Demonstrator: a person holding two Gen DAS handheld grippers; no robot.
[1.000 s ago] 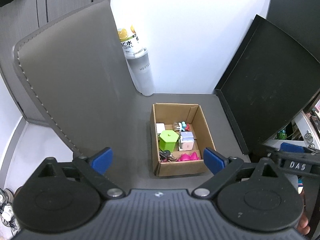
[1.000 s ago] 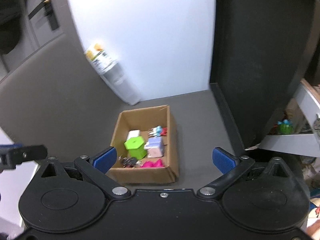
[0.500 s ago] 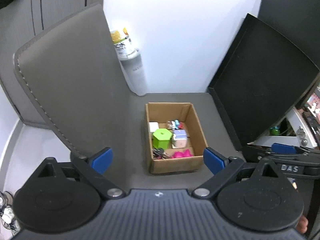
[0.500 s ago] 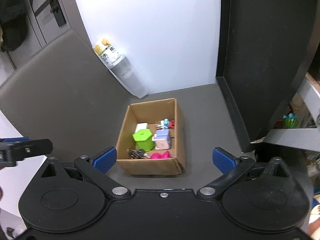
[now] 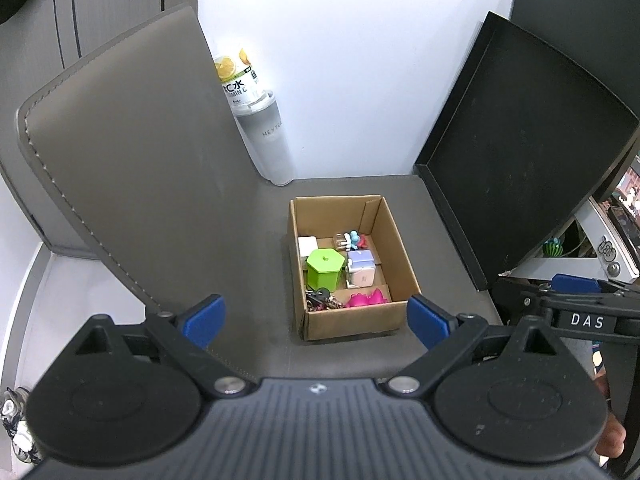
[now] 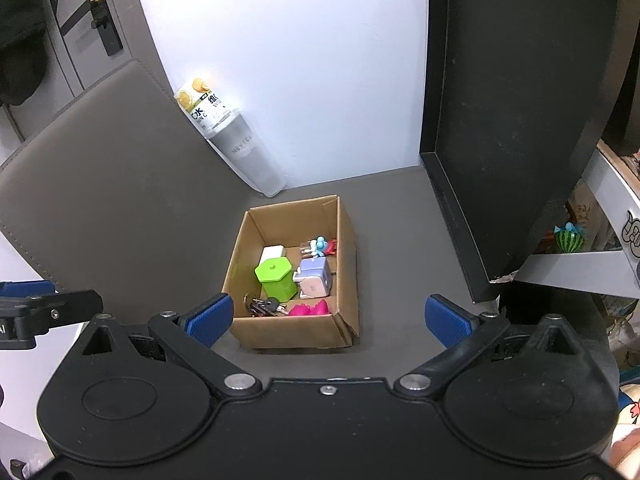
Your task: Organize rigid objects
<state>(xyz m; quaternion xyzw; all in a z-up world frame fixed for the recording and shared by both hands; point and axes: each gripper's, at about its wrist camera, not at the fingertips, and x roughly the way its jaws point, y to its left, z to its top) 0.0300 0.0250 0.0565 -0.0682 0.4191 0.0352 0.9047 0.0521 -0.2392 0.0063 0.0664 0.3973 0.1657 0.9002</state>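
An open cardboard box (image 5: pixel 396 236) (image 6: pixel 344 240) stands on the dark grey mat. Inside lie a green hexagonal container (image 5: pixel 324 266) (image 6: pixel 275 274), a lilac cube (image 5: pixel 361 268) (image 6: pixel 314 278), a white block (image 5: pixel 307 245) (image 6: pixel 272 253), a bunch of keys (image 5: pixel 320 300) (image 6: pixel 264 306), a pink toy (image 5: pixel 368 299) (image 6: pixel 310 309) and a small blue and red figure (image 5: pixel 356 239) (image 6: pixel 322 246). My left gripper (image 5: pixel 316 316) hangs open above the box's near edge, holding nothing. My right gripper (image 6: pixel 328 318) is open too, just short of the box.
A clear tumbler with a yellow drink bottle (image 5: pixel 256 120) (image 6: pixel 232 144) stands behind the box by the white wall. The mat's raised grey flap (image 5: pixel 132 184) rises at left. A black panel (image 5: pixel 520 152) (image 6: pixel 512 132) leans at right, with a cluttered shelf (image 6: pixel 568 240) beyond.
Both grippers have shifted a little; the box sits slightly more centred in both views. Fingers stay wide apart and the box's contents have not moved.
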